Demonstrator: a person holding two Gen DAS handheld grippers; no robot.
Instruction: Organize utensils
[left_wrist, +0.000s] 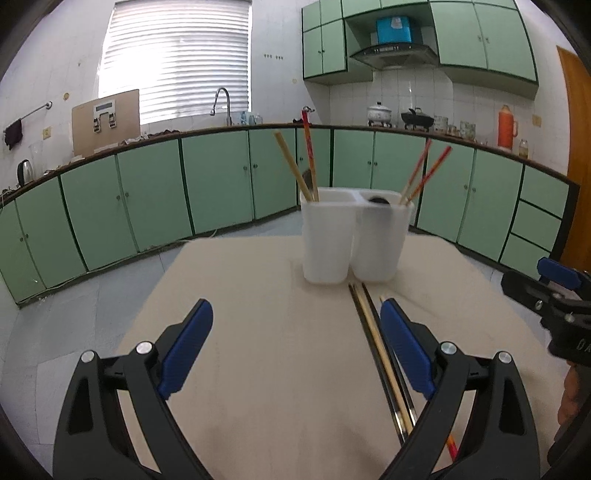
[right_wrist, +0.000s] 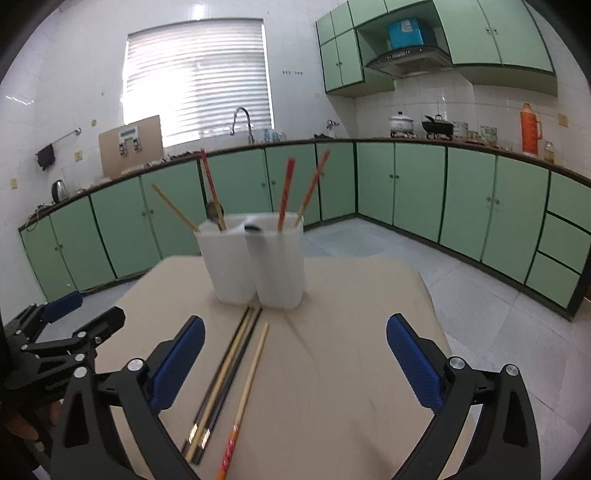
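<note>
Four loose chopsticks (right_wrist: 229, 373), one white holder (right_wrist: 255, 262).

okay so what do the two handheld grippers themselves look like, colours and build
Both match: the left gripper and right gripper have glossy black plastic linkage frames with triangular cut-outs, silver round pivot bolts, and two blue fingers with a fine textured grip surface. No cables or sleeves are visible.

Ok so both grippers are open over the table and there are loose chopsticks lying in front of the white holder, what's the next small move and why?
Probably lower the right gripper onto the red-ended chopstick, which lies apart from the dark bundle, then close. Both grippers are empty, the left gripper with nothing between its fingers, and the white holder already has chopsticks standing in both compartments.
</note>
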